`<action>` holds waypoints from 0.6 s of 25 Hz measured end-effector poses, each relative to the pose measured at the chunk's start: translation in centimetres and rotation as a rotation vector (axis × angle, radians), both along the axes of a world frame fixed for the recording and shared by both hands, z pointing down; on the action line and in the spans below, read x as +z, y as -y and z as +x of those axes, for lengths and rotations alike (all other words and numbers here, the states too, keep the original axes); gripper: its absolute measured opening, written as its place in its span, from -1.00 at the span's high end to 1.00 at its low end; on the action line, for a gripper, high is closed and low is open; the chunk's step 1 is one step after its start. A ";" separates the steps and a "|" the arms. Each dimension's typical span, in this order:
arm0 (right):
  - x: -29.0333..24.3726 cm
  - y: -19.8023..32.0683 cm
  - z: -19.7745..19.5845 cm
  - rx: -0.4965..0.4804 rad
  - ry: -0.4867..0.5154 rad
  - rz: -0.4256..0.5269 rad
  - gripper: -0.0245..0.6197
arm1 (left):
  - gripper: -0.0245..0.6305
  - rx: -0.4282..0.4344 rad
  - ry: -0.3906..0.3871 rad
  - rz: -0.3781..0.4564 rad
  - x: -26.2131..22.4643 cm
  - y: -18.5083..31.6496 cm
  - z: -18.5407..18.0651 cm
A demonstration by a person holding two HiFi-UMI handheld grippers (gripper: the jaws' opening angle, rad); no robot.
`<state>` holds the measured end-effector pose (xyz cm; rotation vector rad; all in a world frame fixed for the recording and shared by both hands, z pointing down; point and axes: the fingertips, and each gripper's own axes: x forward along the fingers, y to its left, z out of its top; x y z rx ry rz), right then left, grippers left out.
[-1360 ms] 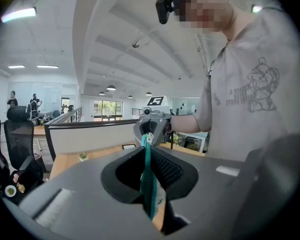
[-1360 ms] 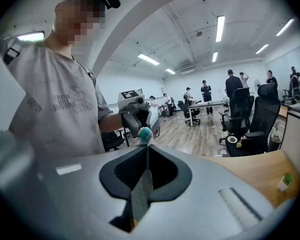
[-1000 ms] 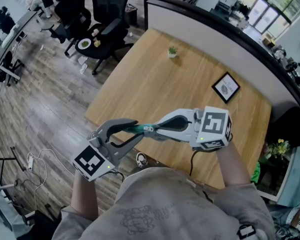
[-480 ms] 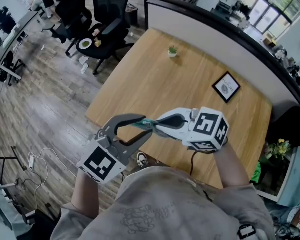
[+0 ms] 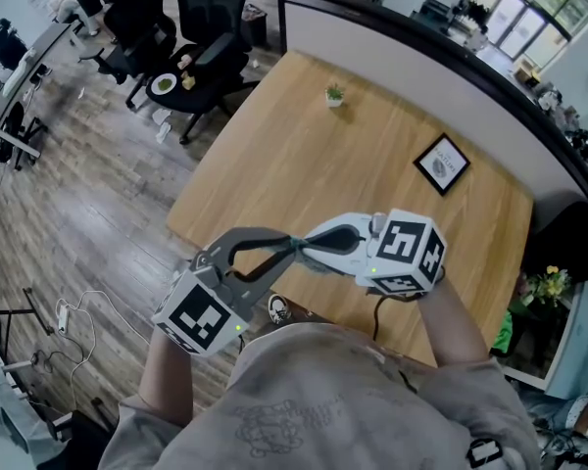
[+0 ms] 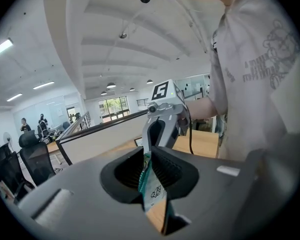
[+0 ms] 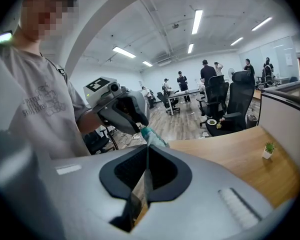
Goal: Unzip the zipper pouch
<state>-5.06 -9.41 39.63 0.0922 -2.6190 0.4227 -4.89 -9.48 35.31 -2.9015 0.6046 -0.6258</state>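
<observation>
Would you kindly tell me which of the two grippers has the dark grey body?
The left gripper, whose jaws have just been closing on the teal pouch; the right gripper, also clamped on it, is pale grey.

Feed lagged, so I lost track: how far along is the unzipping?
Done: the pouch is held in the air, with the right gripper shut on one end. In hand: the left gripper has just been closing its jaws on the other end, pouch pinched between them. Remaining: pulling the zipper; no opened gap shows, and the slider can't be made out.
</observation>
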 end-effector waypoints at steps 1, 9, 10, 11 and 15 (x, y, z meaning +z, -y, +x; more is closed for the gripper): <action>0.1 -0.1 0.0 0.002 0.001 -0.003 0.88 | 0.78 -0.010 -0.016 -0.006 -0.1 0.1 0.0; -0.5 0.1 0.8 0.030 0.058 -0.024 0.88 | 0.93 -0.169 -0.147 -0.135 -0.7 1.4 -2.4; -0.8 0.1 0.9 0.032 0.071 -0.028 0.88 | 0.93 -0.180 -0.146 -0.139 -0.6 1.6 -2.7; -1.0 0.2 0.9 0.034 0.081 -0.030 0.88 | 0.93 -0.188 -0.142 -0.140 -0.6 1.7 -3.0; -1.1 0.6 1.2 0.046 0.087 -0.025 0.88 | 0.93 -0.218 -0.138 -0.142 -0.2 2.4 -3.9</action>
